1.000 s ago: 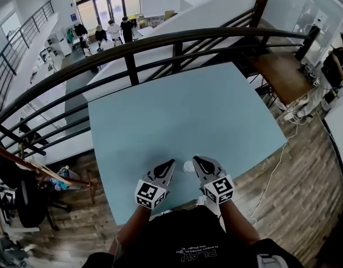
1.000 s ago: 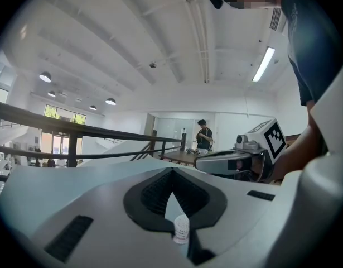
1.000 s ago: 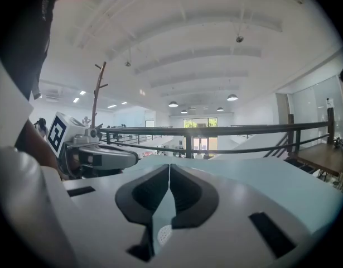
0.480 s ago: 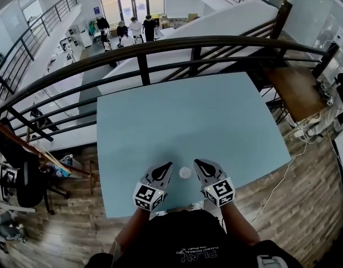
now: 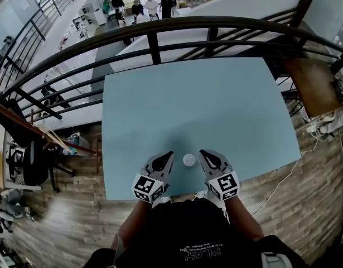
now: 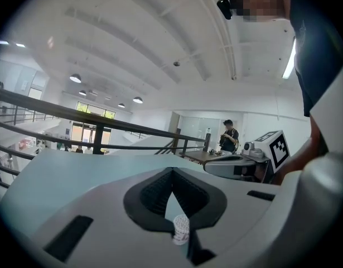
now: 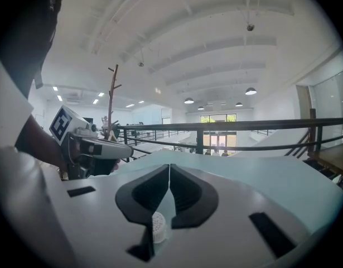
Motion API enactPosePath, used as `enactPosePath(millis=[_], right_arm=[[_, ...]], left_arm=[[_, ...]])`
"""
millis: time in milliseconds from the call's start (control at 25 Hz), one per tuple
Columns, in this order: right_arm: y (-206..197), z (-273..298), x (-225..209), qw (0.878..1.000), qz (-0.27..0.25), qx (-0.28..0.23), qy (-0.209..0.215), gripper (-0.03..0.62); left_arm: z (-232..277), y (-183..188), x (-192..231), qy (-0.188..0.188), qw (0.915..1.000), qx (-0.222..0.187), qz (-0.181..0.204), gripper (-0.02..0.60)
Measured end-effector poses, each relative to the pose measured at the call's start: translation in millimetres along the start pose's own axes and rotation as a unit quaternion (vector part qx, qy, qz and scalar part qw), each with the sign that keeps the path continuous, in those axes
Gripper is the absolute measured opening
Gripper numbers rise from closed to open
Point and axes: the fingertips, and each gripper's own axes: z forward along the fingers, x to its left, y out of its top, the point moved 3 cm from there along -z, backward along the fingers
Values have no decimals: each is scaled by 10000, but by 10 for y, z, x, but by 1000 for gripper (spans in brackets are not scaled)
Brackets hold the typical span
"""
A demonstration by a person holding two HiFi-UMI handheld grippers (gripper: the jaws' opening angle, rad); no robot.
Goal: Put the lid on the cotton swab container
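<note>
Cotton swab container [image 5: 189,159], a small white round thing, sits on the table between the two sets of fingertips, just beside each and, as far as the head view shows, touching neither; it is too small to tell whether its lid is on. The left gripper [image 5: 170,155] has its jaws pressed together with nothing between them, and the right gripper [image 5: 202,152] is clenched and empty in the same way. Both point away from the person, tips angled in toward the container. Around them spreads the pale blue table [image 5: 204,105]; beyond its far edge runs a dark railing [image 5: 154,32], with wooden floor [image 5: 65,205] to the sides and people [image 5: 151,4] standing far below.
</note>
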Motion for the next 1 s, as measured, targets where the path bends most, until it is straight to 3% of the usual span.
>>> enactPosePath(millis=[200, 640, 1000], right_arm=[[-173, 31, -75, 9997, -46, 226, -80, 20], [-602, -41, -401, 9966, 459, 587, -346, 20], [-1052, 102, -484, 9924, 646, 1030, -197, 20]], left_arm=[[7, -160, 36, 97, 9998, 187, -63, 9], [65, -556, 138, 314, 9979, 521, -243, 9], [123, -764, 294, 489, 9955, 757, -291, 9]])
